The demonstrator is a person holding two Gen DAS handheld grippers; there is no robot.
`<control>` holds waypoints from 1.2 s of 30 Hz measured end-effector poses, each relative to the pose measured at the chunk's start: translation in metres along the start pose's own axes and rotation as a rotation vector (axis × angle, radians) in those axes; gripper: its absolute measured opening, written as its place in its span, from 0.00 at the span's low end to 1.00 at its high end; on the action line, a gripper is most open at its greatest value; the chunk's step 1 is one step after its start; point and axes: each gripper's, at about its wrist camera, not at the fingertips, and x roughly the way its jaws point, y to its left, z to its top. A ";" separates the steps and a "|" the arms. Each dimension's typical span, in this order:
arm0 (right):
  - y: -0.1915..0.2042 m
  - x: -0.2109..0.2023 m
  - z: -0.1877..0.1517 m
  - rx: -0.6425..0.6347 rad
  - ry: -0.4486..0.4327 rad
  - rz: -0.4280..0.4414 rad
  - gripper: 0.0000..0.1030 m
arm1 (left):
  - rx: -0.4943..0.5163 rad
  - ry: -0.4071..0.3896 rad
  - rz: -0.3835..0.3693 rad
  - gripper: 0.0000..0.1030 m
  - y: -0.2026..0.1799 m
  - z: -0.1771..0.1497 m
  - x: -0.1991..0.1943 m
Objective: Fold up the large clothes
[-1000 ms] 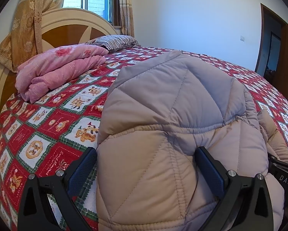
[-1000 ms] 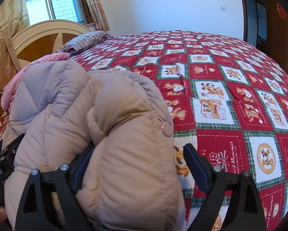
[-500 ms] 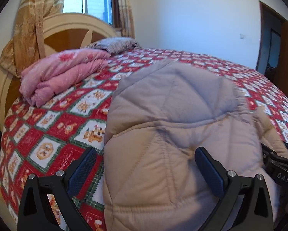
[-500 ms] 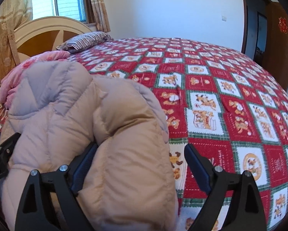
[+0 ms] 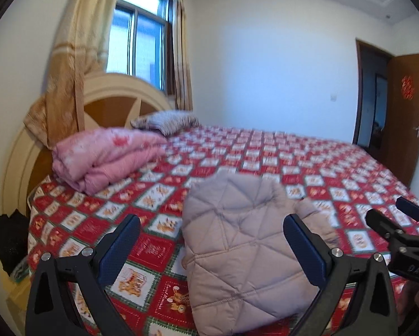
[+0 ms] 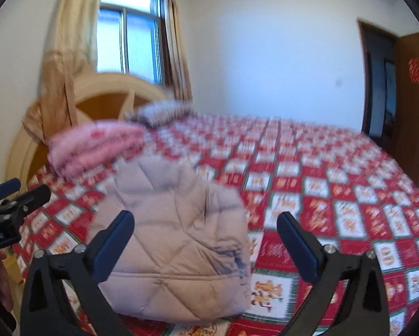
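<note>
Tools lifted clear: my left tool (image 5: 210,236) and right tool (image 6: 205,231) hover side by side above the bed (image 5: 335,162), tilted slightly down, both spread wide with nothing pinched. My right tool's jaws have just been opening, nothing between them. A beige quilted puffer jacket (image 5: 245,249), folded into a compact bundle, lies on the red cartoon-print bedspread near the bed's front edge, below and just ahead of both tools, untouched by either.
</note>
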 end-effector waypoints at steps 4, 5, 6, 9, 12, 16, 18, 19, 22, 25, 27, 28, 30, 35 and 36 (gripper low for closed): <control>0.011 -0.040 0.016 -0.023 -0.076 0.010 1.00 | -0.009 -0.036 -0.024 0.99 0.001 0.008 -0.023; 0.013 -0.044 0.019 -0.030 -0.089 0.011 1.00 | -0.008 -0.044 -0.030 0.99 0.001 0.009 -0.025; 0.016 -0.048 0.021 -0.036 -0.105 0.013 1.00 | -0.004 -0.047 -0.032 0.99 -0.001 0.010 -0.027; 0.022 -0.054 0.025 -0.049 -0.127 0.013 1.00 | 0.001 -0.037 -0.047 0.99 0.000 0.010 -0.028; 0.025 -0.057 0.024 -0.055 -0.132 0.010 1.00 | -0.014 -0.038 -0.056 0.99 0.003 0.008 -0.027; 0.026 -0.060 0.023 -0.066 -0.127 0.014 1.00 | -0.025 -0.034 -0.058 0.99 0.006 0.005 -0.026; 0.025 -0.061 0.022 -0.070 -0.128 0.010 1.00 | -0.026 -0.032 -0.059 0.99 0.005 0.003 -0.027; 0.025 -0.061 0.022 -0.068 -0.127 0.013 1.00 | -0.025 -0.033 -0.059 0.99 0.004 0.004 -0.027; 0.024 -0.062 0.022 -0.058 -0.120 0.017 1.00 | -0.023 -0.033 -0.058 0.99 0.004 0.003 -0.026; 0.023 -0.062 0.021 -0.060 -0.116 0.020 1.00 | -0.026 -0.028 -0.059 0.99 0.004 0.003 -0.026; 0.024 -0.063 0.020 -0.066 -0.115 0.021 1.00 | -0.027 -0.025 -0.061 0.99 0.004 0.002 -0.024; 0.024 -0.063 0.020 -0.068 -0.115 0.023 1.00 | -0.027 -0.025 -0.062 0.99 0.004 0.002 -0.023; 0.024 -0.062 0.019 -0.070 -0.113 0.024 1.00 | -0.026 -0.024 -0.058 0.99 0.004 0.002 -0.023; 0.025 -0.062 0.020 -0.070 -0.111 0.024 1.00 | -0.031 -0.021 -0.060 0.99 0.005 0.001 -0.022; 0.025 -0.063 0.020 -0.070 -0.112 0.024 1.00 | -0.032 -0.019 -0.061 0.99 0.005 0.000 -0.021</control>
